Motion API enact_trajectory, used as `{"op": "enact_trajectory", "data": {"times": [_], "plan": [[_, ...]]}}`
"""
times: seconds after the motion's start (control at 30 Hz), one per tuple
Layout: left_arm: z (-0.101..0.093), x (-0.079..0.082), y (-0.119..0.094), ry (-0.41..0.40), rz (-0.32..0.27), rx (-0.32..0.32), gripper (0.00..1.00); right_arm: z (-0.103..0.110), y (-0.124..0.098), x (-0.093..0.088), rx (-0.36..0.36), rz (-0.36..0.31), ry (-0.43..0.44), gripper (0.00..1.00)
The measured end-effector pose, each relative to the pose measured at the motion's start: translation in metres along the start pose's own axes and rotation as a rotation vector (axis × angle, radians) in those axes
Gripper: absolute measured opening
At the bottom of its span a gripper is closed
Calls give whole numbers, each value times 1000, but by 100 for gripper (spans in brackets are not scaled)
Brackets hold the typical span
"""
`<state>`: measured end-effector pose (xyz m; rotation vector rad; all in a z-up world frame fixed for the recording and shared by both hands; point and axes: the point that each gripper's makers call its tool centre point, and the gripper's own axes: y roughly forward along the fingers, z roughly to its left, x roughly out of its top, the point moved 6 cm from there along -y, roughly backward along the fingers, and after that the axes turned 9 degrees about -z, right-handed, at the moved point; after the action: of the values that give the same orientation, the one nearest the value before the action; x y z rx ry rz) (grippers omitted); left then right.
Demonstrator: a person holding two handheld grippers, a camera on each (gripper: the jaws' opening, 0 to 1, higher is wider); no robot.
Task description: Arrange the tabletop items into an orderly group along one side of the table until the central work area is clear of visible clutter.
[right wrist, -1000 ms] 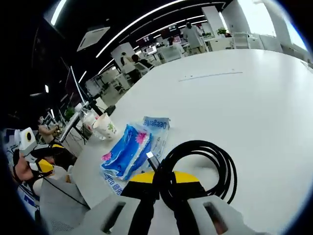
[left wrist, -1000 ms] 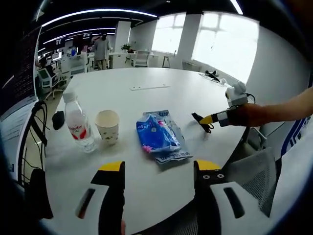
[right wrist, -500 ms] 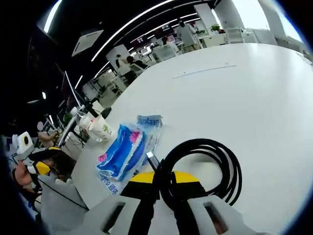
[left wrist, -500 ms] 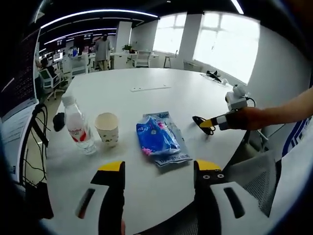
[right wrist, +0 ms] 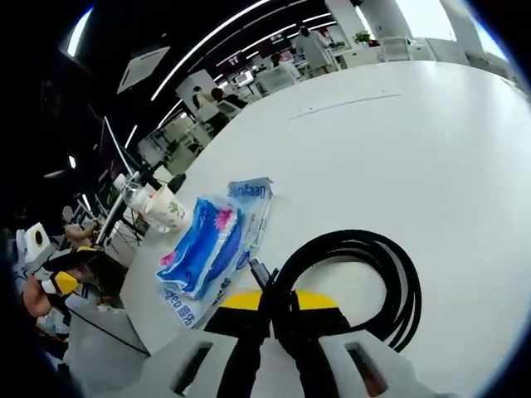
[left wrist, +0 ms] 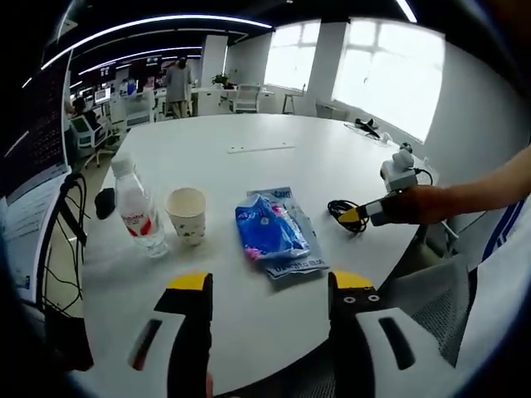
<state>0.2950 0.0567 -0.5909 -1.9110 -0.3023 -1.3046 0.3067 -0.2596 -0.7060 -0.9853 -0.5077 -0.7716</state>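
On the round white table (left wrist: 249,133) stand a clear water bottle (left wrist: 138,209) with a red label and a paper cup (left wrist: 187,215); to their right lie blue tissue packs (left wrist: 274,235) on a flat wrapper. My left gripper (left wrist: 270,286) hovers open near the table's front edge, nothing between its jaws. My right gripper (right wrist: 280,305) is shut on a coiled black cable (right wrist: 353,278), whose loop rests low over the table right of the tissue packs (right wrist: 206,246). In the left gripper view the right gripper (left wrist: 358,215) holds that cable (left wrist: 342,212) near the table's right edge.
A grey slot plate (left wrist: 259,149) lies at the table's middle. A small dark item (left wrist: 362,126) sits at the far right rim. A black mouse (left wrist: 104,202) and cables are at the left edge. Office chairs and a standing person (left wrist: 177,83) are beyond.
The right gripper has brought the cable lower and closer to the tissue packs; the coil now spreads wider over the table. The left gripper has barely shifted.
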Motion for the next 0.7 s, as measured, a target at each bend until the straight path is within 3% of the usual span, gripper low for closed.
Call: {"op": "enact_trajectory", "data": {"times": [0.27, 0.7], "plan": [[1, -1, -1, 3, 9, 19, 55, 1, 4, -6, -11, 24, -48, 10], [-4, -2, 2, 5, 17, 7, 55, 2, 0, -5, -2, 2, -41, 15]]}}
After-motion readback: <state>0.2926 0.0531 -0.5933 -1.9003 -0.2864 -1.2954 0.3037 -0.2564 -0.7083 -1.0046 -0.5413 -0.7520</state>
